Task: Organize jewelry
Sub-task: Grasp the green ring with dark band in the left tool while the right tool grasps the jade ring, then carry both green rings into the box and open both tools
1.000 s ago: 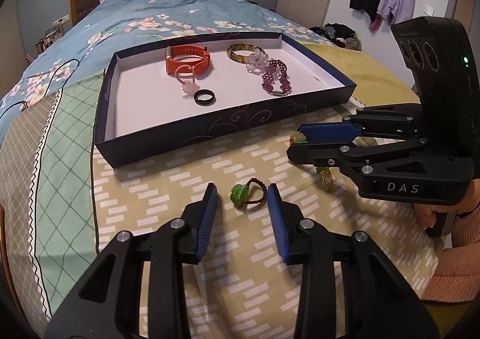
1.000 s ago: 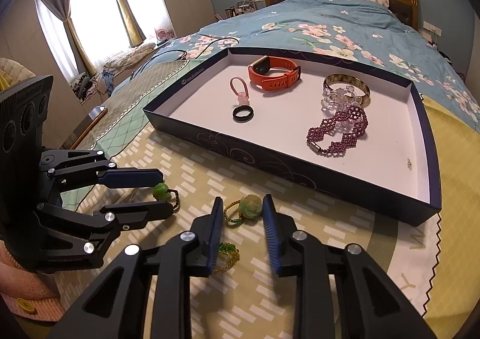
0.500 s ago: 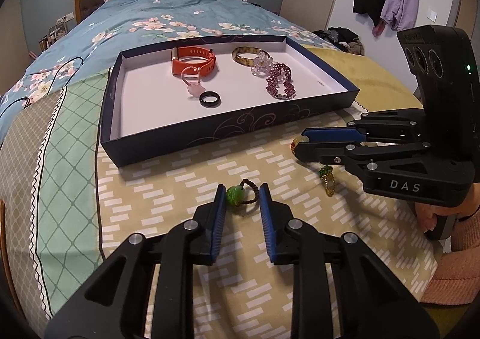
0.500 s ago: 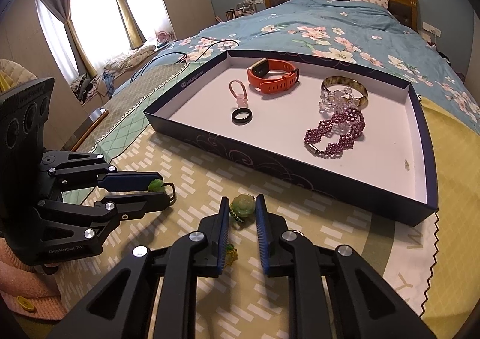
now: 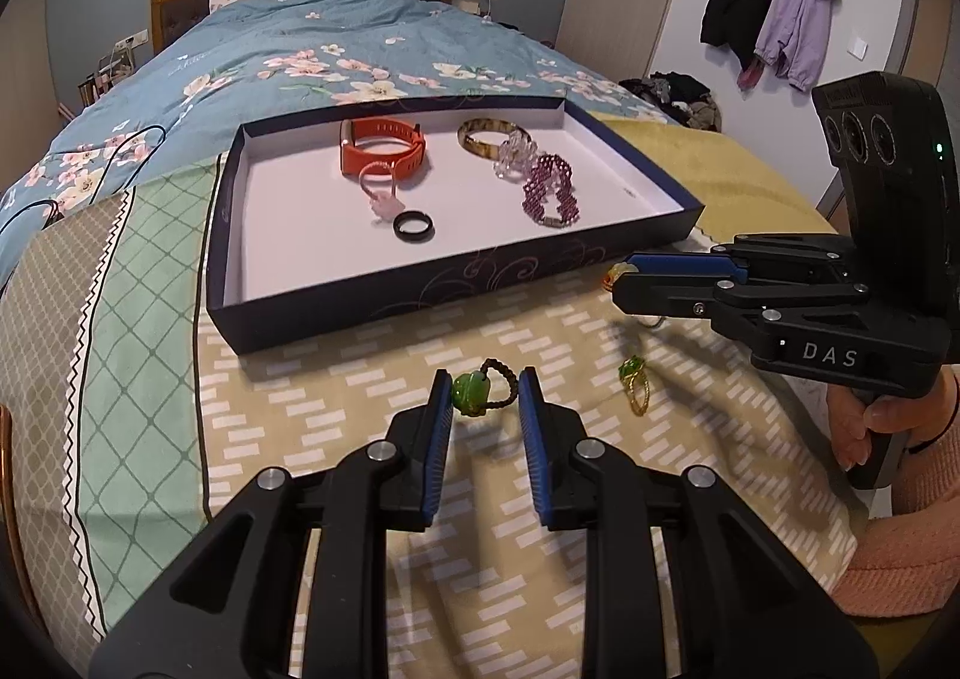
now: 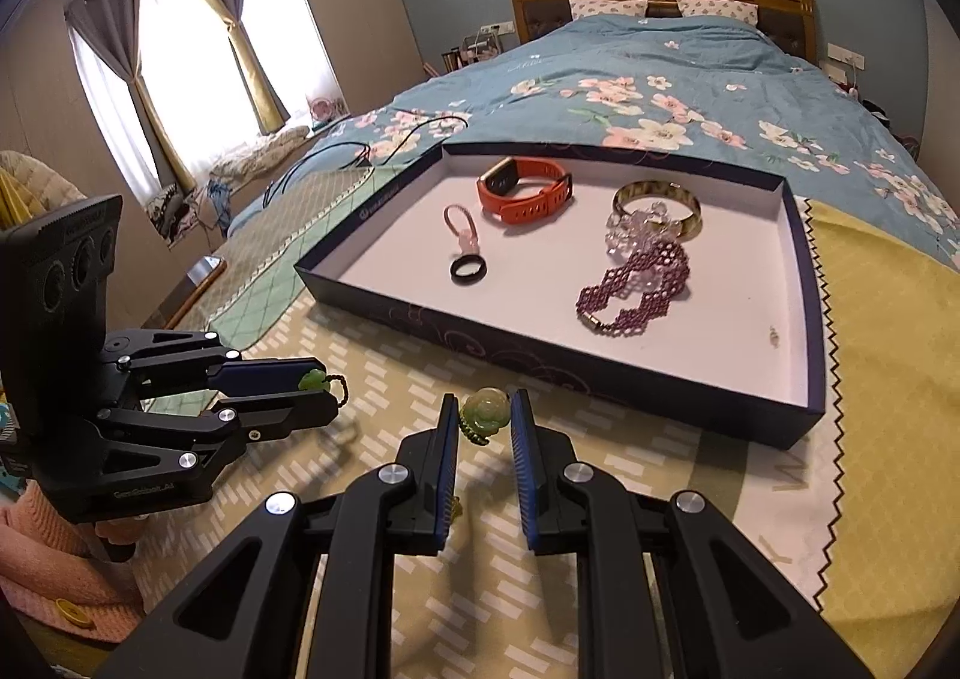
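Patterned bedspread [image 5: 336,397], round green-bead ring [image 5: 480,394]

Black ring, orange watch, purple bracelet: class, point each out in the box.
Black ring [image 5: 413,226], left wrist view, on its near rim.
Orange watch [image 6: 523,190], right wrist view, on the strap's near side.
Purple bracelet [image 6: 636,283], right wrist view, on the beaded band.

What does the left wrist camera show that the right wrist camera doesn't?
Only the left wrist view shows the coats hanging on the wall and a gold ring lying loose on the bedspread. Only the right wrist view shows the curtained window. Both show the tray with its orange watch and purple bracelet.
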`<control>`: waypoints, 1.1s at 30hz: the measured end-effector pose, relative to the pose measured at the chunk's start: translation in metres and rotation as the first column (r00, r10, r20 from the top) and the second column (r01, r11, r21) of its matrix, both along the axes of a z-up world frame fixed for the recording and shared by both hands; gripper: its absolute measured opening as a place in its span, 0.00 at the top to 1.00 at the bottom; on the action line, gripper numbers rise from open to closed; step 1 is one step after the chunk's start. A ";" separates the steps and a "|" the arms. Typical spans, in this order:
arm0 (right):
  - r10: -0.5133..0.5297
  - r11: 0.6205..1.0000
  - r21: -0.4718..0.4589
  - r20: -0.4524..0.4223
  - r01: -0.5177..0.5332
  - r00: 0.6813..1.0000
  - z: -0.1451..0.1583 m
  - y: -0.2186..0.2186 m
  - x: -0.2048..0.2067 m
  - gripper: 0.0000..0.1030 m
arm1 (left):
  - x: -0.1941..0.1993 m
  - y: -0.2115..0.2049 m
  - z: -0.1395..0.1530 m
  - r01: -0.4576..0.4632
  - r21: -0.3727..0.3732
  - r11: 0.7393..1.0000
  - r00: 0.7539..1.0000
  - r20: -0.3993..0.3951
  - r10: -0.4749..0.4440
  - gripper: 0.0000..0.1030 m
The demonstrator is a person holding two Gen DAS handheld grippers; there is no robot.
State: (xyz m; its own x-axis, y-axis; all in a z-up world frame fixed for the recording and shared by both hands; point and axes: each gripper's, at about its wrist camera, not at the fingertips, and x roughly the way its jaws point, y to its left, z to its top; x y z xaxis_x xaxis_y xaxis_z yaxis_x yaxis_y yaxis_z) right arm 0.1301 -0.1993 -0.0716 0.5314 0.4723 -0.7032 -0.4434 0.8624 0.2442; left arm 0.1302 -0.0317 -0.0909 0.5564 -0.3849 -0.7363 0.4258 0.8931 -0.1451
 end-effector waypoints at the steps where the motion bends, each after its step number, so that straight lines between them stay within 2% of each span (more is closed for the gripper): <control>1: -0.004 1.000 0.004 0.006 0.004 1.000 0.002 -0.001 0.000 0.85 | 0.000 0.000 0.001 0.000 -0.003 1.000 1.000 0.003 0.000 0.78; 18: -0.027 0.999 0.043 0.040 0.025 0.999 0.016 -0.013 0.005 0.85 | 0.004 -0.002 0.023 0.004 -0.040 0.999 0.998 0.065 -0.001 0.78; 33: -0.048 0.998 0.033 0.066 0.046 0.997 0.023 -0.016 0.031 0.85 | 0.030 -0.010 0.036 -0.009 -0.034 0.999 0.995 0.103 0.012 0.78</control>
